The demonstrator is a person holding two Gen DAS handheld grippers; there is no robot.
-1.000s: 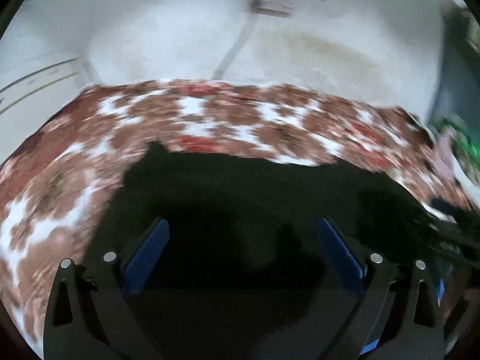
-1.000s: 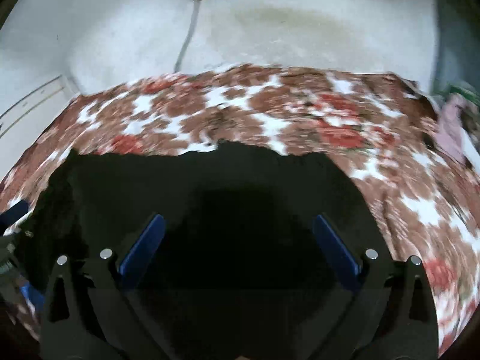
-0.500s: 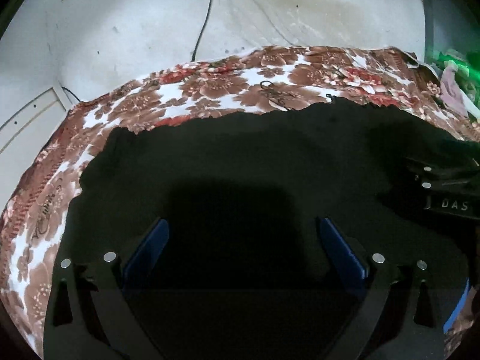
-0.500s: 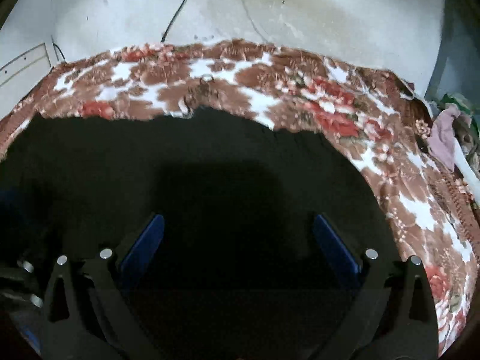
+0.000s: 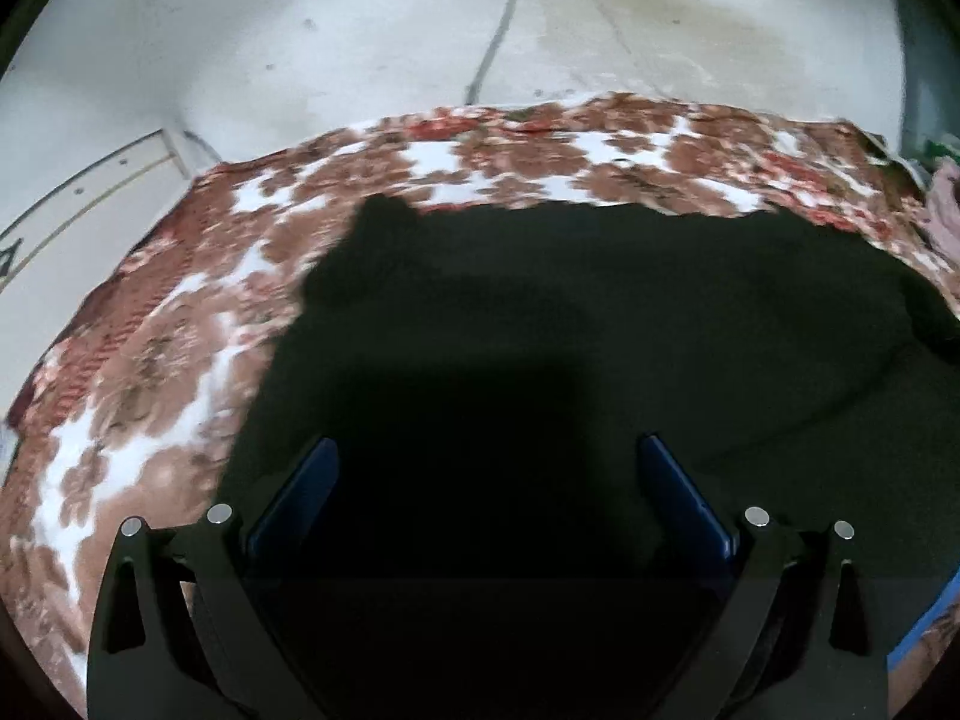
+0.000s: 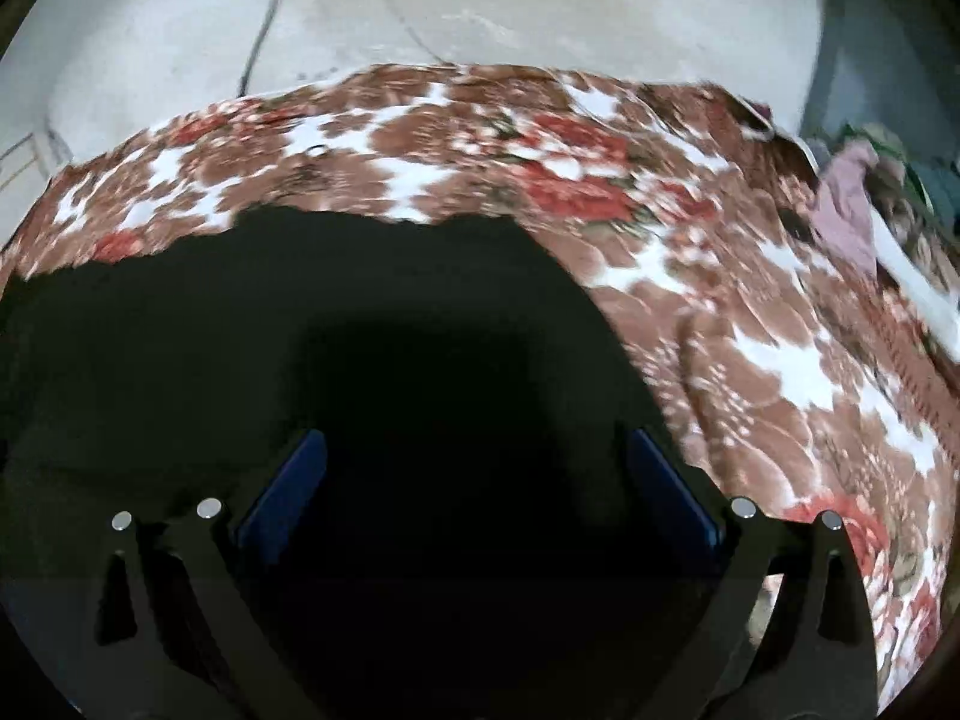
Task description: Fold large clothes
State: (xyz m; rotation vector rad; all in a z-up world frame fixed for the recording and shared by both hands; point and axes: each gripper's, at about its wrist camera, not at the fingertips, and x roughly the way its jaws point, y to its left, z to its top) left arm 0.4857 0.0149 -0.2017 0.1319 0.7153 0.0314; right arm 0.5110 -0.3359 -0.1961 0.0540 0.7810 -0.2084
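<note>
1. Garment (image 5: 570, 324), black and large, lies spread flat on a bed cover (image 5: 180, 312) with a brown, red and white flower pattern.
2. In the left wrist view, the garment fills the middle and right part of the picture. Its far edge runs almost straight across the cover, and a small rounded corner sticks up at the far left end.
3. In the right wrist view, the garment (image 6: 300, 312) fills the middle and left part, and the cover (image 6: 750, 324) is bare on the right side.
4. The left gripper (image 5: 486, 486) is over the garment with its two blue fingers (image 5: 294, 495) wide apart. Nothing is between them.
5. The right gripper (image 6: 474, 480) is also over the garment, its blue fingers (image 6: 282, 489) wide apart and holding nothing.
6. I cannot tell whether the fingertips touch the cloth or only hang above it, because the cloth is very dark.
7. Behind the bed is a pale wall (image 5: 300, 30) with a yellowish stain, and a dark cable (image 5: 498, 30) hangs down to the cover.
8. Some other clothes (image 6: 846, 210), one of them pink, lie in a pile at the far right edge of the bed.
9. Both views are a little blurred.
</note>
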